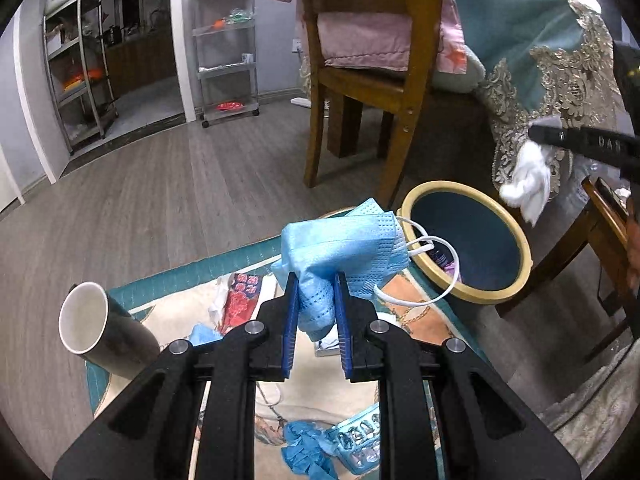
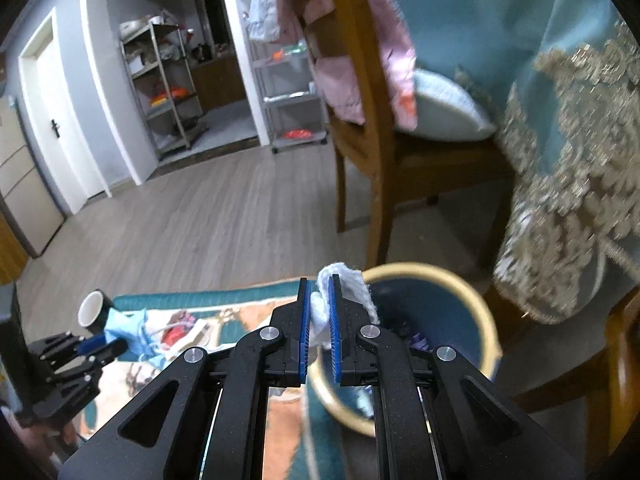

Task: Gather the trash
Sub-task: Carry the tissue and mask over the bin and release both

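My left gripper (image 1: 315, 280) is shut on a crumpled blue face mask (image 1: 340, 248) with white ear loops, held above the rug just left of the trash bin (image 1: 516, 280). The bin is round, dark blue inside with a yellow rim, and holds some trash. My right gripper (image 2: 319, 284) is shut on a crumpled white tissue (image 2: 348, 280), held over the bin's near-left rim (image 2: 490, 320). In the left wrist view the right gripper (image 1: 536, 134) and its tissue (image 1: 528, 176) hang above the bin's far right. The left gripper (image 2: 108, 346) with the mask (image 2: 128, 330) shows at the lower left of the right wrist view.
A patterned rug (image 1: 180, 280) carries a tipped paper cup (image 1: 104, 332), a red wrapper (image 1: 244, 300), blue gloves (image 1: 308, 452) and a blister pack (image 1: 360, 440). A wooden chair (image 1: 360, 80) and a table with a lace-trimmed teal cloth (image 1: 560, 72) stand behind the bin.
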Motion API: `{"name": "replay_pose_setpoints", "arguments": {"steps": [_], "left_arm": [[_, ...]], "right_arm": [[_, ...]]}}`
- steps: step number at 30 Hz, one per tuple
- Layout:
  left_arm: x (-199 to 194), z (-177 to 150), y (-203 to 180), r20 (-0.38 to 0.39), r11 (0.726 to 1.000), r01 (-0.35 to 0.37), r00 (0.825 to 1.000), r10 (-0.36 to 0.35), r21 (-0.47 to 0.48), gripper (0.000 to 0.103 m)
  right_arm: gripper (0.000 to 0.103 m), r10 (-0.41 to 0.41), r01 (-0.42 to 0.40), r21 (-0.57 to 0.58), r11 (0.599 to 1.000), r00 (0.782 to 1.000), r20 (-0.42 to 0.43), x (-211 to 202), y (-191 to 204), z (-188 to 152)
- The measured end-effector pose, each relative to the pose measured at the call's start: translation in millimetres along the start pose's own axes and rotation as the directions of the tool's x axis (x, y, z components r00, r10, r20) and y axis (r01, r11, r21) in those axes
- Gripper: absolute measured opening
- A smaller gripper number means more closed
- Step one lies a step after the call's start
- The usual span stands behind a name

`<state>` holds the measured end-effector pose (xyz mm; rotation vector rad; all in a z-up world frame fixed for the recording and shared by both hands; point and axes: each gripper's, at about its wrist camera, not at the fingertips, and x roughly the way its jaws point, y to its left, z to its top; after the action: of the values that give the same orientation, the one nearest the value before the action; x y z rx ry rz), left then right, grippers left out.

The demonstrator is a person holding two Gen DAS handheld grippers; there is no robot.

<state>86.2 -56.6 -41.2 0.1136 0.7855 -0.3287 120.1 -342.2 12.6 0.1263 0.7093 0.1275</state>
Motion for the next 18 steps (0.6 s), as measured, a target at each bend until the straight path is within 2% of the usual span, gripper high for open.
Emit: {"name": "replay_pose_setpoints", "arguments": {"steps": [3, 12, 18], "left_arm": [[1.9, 5.3, -7.5, 0.007, 1.000, 0.011, 1.000, -0.011, 0.013, 0.016], [14.3, 18.4, -39.7, 0.008, 0.997, 0.059, 0.998, -0.060, 0.057, 0.016], [50.6, 25.3, -84.4, -0.065, 0.984, 0.141, 0.989, -0.135, 0.108, 0.016]], "right_arm": [[0.010, -0.018, 0.018, 0.015, 1.000, 1.000, 0.013, -0.7, -17.2, 8.1], [0.010, -0.033, 0.034, 0.043, 0.999, 0.999, -0.017, 16.9, -46.0, 10.0], [0.010, -0.078, 0.084, 0.088, 0.993, 0.995, -0.061, 30.7, -70.3, 3.0]]}}
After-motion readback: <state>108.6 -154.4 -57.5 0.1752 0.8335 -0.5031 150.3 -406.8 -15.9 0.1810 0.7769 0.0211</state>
